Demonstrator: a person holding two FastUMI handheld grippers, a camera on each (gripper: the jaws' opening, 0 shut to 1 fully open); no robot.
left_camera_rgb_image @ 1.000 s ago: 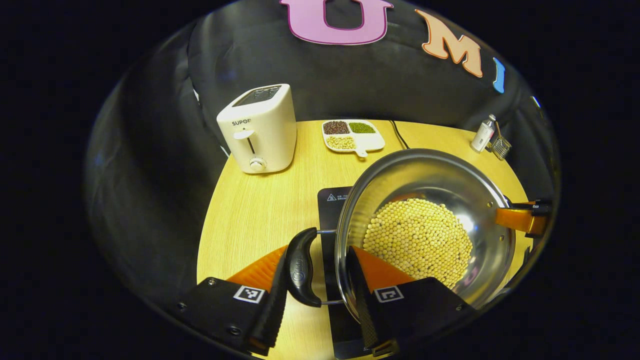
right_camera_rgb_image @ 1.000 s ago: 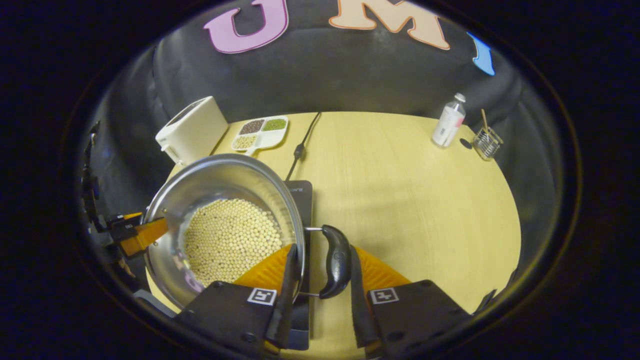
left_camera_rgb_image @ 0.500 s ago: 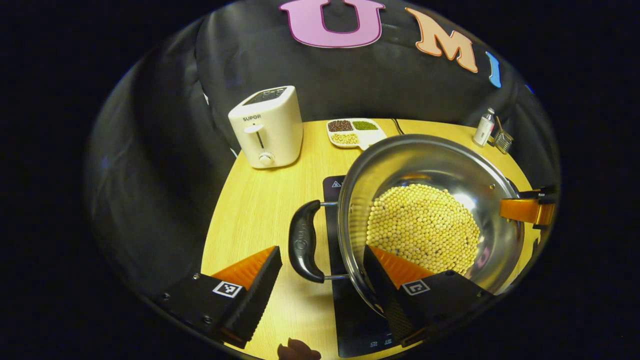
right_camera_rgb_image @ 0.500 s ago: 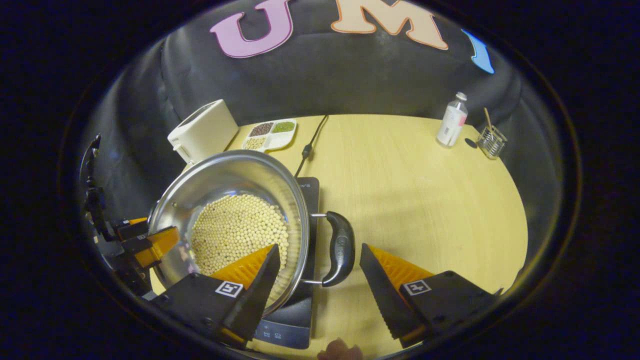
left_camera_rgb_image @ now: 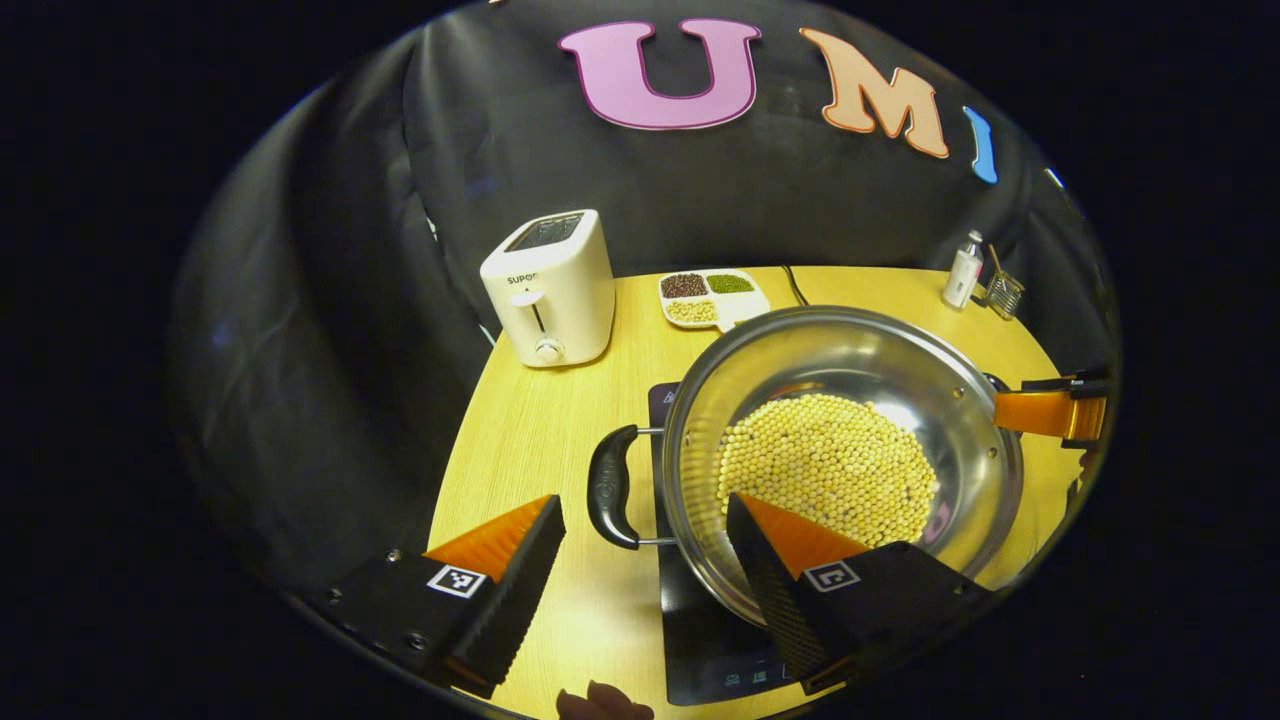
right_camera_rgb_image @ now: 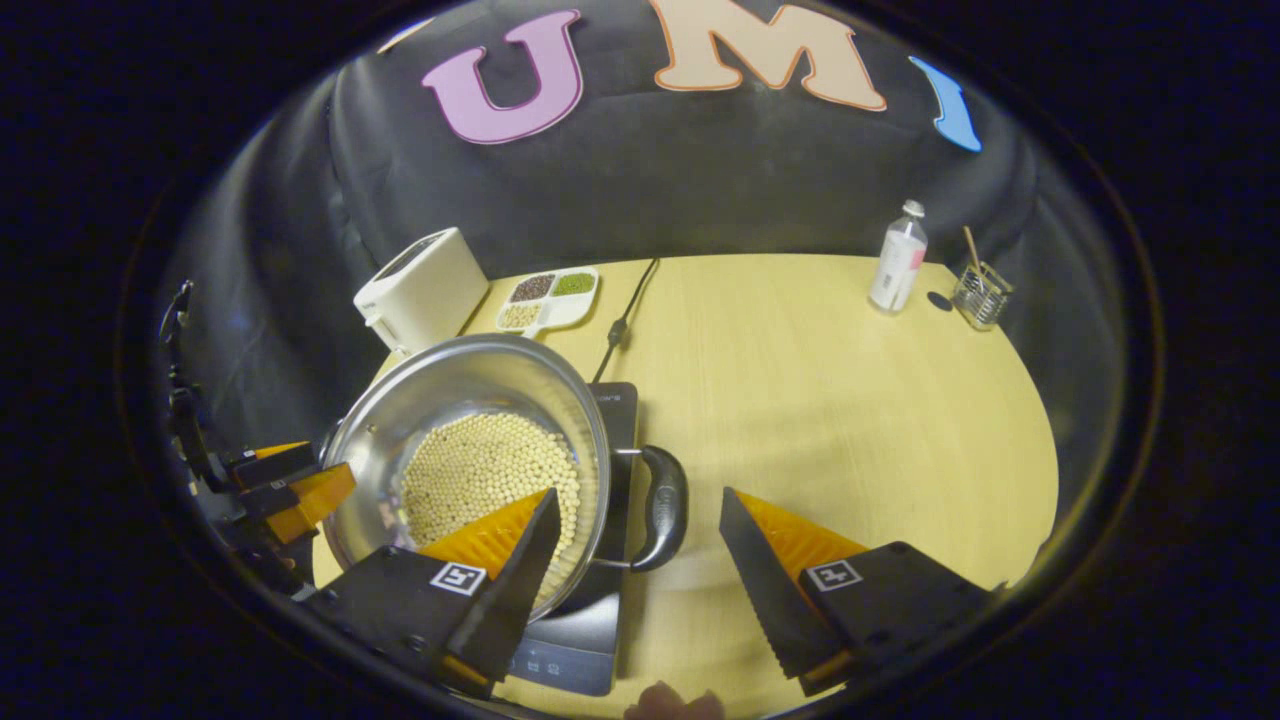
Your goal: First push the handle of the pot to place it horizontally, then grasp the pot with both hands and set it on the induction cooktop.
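Pot (left_camera_rgb_image: 840,450) of beans sat on the induction cooktop (right_camera_rgb_image: 590,640), its side handle (right_camera_rgb_image: 665,508) lying level. Left gripper (left_camera_rgb_image: 650,565) and right gripper (right_camera_rgb_image: 635,560) both had fingers spread wide, gripping nothing, clear of the handles. Placement looked complete, which would explain the let-go.

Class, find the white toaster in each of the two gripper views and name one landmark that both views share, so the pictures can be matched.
Left gripper view: the toaster stands upper left of centre, at the table's far left edge, beyond the pot.
Right gripper view: the toaster sits upper left, behind the pot.
Shared landmark: the divided dish of beans, just right of the toaster in both.
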